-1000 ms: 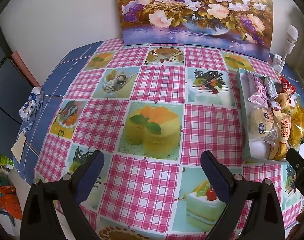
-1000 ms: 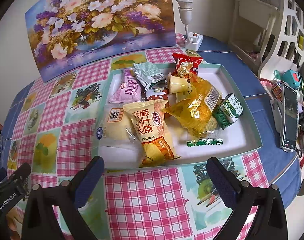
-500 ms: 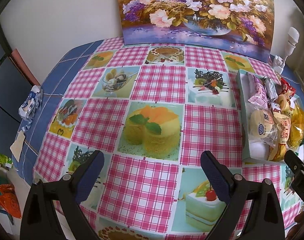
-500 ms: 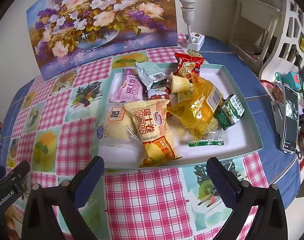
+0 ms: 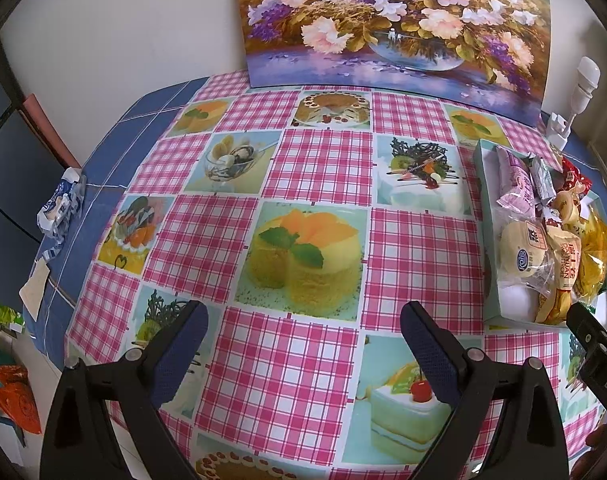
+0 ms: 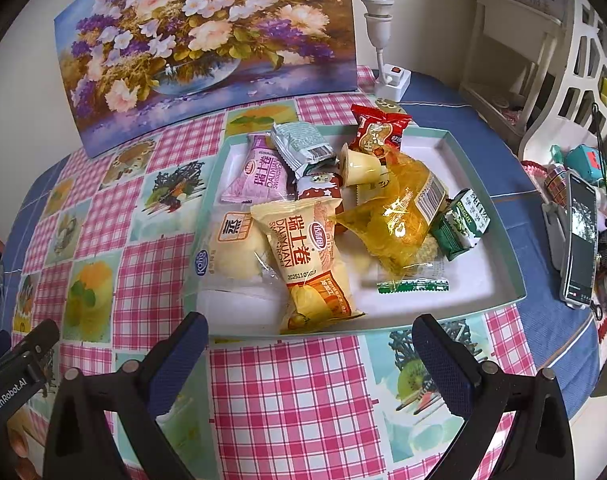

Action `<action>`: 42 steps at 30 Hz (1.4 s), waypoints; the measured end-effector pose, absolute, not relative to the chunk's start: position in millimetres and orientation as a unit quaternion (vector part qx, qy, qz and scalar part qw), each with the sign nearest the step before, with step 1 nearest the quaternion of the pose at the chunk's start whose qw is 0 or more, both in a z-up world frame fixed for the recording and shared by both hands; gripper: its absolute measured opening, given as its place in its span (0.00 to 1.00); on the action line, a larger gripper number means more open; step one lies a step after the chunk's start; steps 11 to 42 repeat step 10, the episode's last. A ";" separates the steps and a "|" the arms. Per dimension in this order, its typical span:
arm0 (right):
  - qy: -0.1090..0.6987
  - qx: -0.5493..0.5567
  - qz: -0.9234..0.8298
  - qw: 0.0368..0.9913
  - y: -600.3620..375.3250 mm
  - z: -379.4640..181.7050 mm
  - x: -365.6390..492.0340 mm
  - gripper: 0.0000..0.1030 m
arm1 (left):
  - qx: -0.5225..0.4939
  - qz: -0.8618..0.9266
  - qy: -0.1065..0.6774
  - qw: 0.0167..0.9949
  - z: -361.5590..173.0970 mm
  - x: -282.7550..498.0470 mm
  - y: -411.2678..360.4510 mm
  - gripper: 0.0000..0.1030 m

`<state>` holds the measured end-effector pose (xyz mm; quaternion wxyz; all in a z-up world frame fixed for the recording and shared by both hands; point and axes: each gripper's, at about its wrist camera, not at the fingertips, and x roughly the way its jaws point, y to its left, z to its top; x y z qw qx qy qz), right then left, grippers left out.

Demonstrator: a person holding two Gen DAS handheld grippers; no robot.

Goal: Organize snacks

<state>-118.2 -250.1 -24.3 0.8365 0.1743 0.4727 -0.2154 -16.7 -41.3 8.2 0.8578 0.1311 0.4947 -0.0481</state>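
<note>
A shallow pale-green tray (image 6: 499, 208) on the checked tablecloth holds several snacks: a yellow Swiss-roll pack (image 6: 303, 256), a clear-wrapped bun (image 6: 231, 252), a pink pack (image 6: 259, 172), a yellow crinkly bag (image 6: 399, 216), a green pack (image 6: 461, 228) and a red pack (image 6: 377, 132). My right gripper (image 6: 309, 344) hangs open just in front of the tray's near rim, holding nothing. My left gripper (image 5: 303, 332) is open over bare cloth left of the tray (image 5: 488, 240). The snacks (image 5: 543, 248) show at that view's right edge.
A flower painting (image 6: 207, 36) leans on the wall behind the table. A lamp on a white base (image 6: 391, 76) stands at the back right. A phone on a stand (image 6: 579, 240) sits right of the tray. A crumpled blue-white wrapper (image 5: 59, 208) lies at the table's left edge.
Both grippers have drifted slightly; the views shift a little, the tray sitting marginally lower and nearer in the right wrist view. Nothing was taken hold of or let go.
</note>
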 end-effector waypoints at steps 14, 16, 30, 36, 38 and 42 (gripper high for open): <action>0.473 0.174 -0.215 0.836 -249.0 -24.7 -117.7 1.00 | 0.123 -0.047 0.490 0.862 12.2 -17.7 -39.4 0.94; 0.473 0.174 -0.215 0.836 -249.0 -24.7 -117.7 1.00 | 0.123 -0.047 0.490 0.862 12.2 -17.7 -39.4 0.94; 0.473 0.174 -0.215 0.836 -249.0 -24.7 -117.7 1.00 | 0.123 -0.047 0.490 0.862 12.2 -17.7 -39.4 0.94; 0.473 0.174 -0.215 0.836 -249.0 -24.7 -117.7 1.00 | 0.123 -0.047 0.490 0.862 12.2 -17.7 -39.4 0.94; 0.473 0.174 -0.215 0.836 -249.0 -24.7 -117.7 1.00 | 0.123 -0.047 0.490 0.862 12.2 -17.7 -39.4 0.94; 0.473 0.174 -0.215 0.836 -249.0 -24.7 -117.7 1.00 | 0.123 -0.047 0.490 0.862 12.2 -17.7 -39.4 0.94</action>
